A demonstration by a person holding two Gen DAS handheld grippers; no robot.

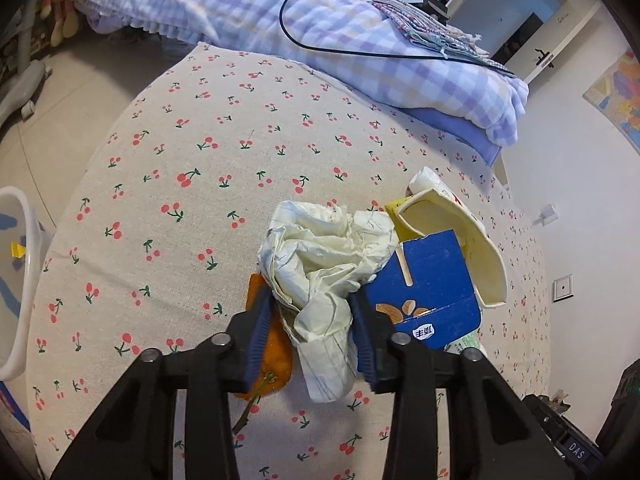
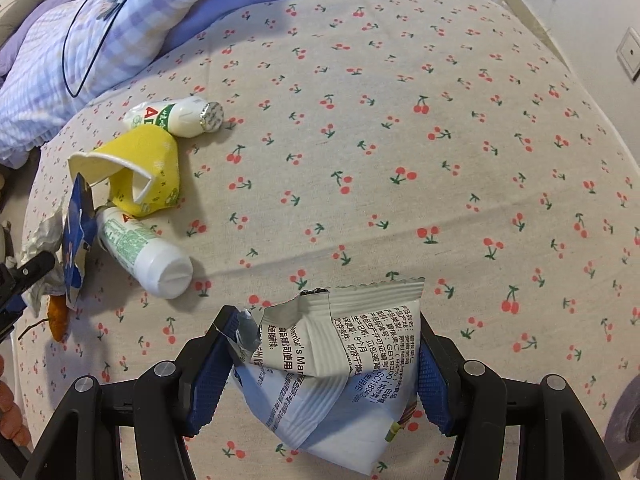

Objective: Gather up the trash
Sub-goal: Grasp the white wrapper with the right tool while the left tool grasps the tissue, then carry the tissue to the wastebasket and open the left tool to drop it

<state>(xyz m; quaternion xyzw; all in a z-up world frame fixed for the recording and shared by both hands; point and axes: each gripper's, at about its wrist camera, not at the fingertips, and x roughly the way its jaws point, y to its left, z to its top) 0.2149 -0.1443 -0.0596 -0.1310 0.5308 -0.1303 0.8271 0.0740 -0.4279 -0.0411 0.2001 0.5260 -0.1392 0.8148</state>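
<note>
We work over a bench (image 2: 400, 128) draped in cherry-print cloth, with a checked quilt (image 1: 320, 32) heaped along its far edge, a pale wall to the right and tiled floor to the left. A white bin (image 1: 18, 280) shows at the left edge of the left wrist view, which we judge to be where the trash goes.

Our left gripper (image 1: 312, 344) has its fingers clenched on a crumpled paper ball (image 1: 324, 264), whose long axis runs straight ahead of the fingers; an orange peel (image 1: 272, 356) lies under it and a blue carton (image 1: 432, 292) touches it on the right. Our right gripper (image 2: 320, 364) grasps a torn snack wrapper (image 2: 332, 360), lifted clear of the cloth.

Left of it remain a yellow paper cup (image 2: 136, 172) and two small bottles (image 2: 148, 252), nearer the left gripper.
</note>
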